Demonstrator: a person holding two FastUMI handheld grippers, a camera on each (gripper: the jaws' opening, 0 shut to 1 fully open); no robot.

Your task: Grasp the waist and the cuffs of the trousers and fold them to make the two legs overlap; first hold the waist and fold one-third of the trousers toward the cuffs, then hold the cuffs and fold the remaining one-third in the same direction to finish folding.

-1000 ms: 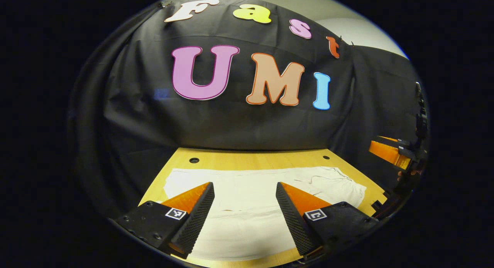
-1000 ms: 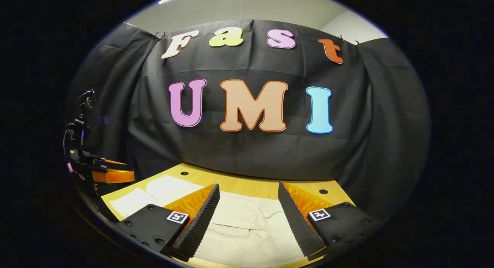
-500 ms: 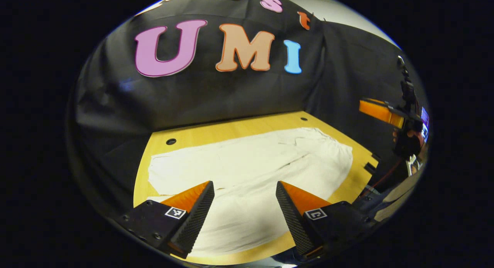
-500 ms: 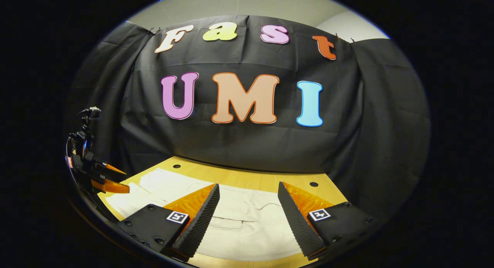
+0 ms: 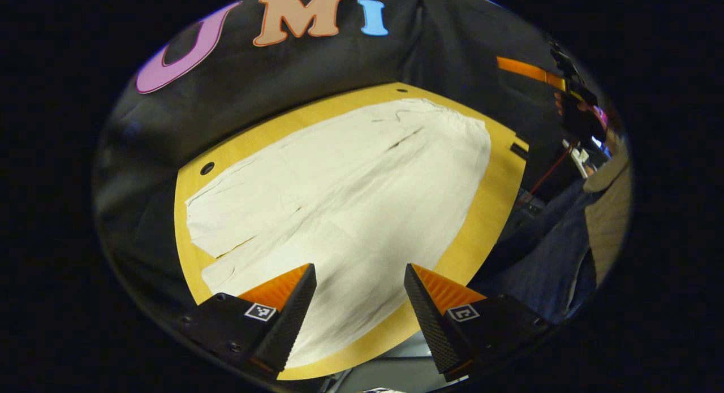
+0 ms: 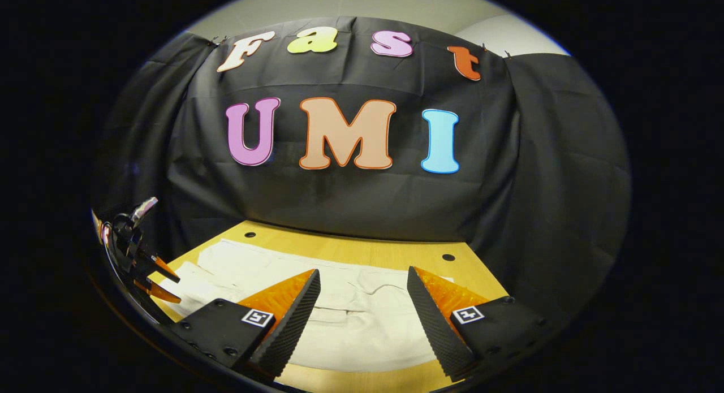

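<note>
White trousers (image 5: 350, 195) lie flat and unfolded on the wooden table (image 5: 486, 201). In the left gripper view the two cuffs (image 5: 209, 240) are at the left and the waist (image 5: 452, 121) is at the far right. My left gripper (image 5: 359, 274) hangs open above the near leg, holding nothing. My right gripper (image 6: 362, 277) is open above the waist end of the trousers (image 6: 350, 319), also holding nothing. The right gripper (image 5: 531, 70) appears far off at the upper right of the left gripper view, held by a hand (image 5: 574, 107). The left gripper (image 6: 155, 277) shows at the far left of the right gripper view.
The table has small round holes near its back corners (image 5: 207, 168) (image 6: 448, 257). Black cloth walls close in behind and beside the table (image 6: 362, 249). A person's dark clothing (image 5: 543, 268) and tan sleeve (image 5: 611, 212) stand at the table's near edge.
My left gripper has tilted downward and turned, so it now looks down over the whole trousers. The right gripper has shifted only slightly. Both stayed open.
</note>
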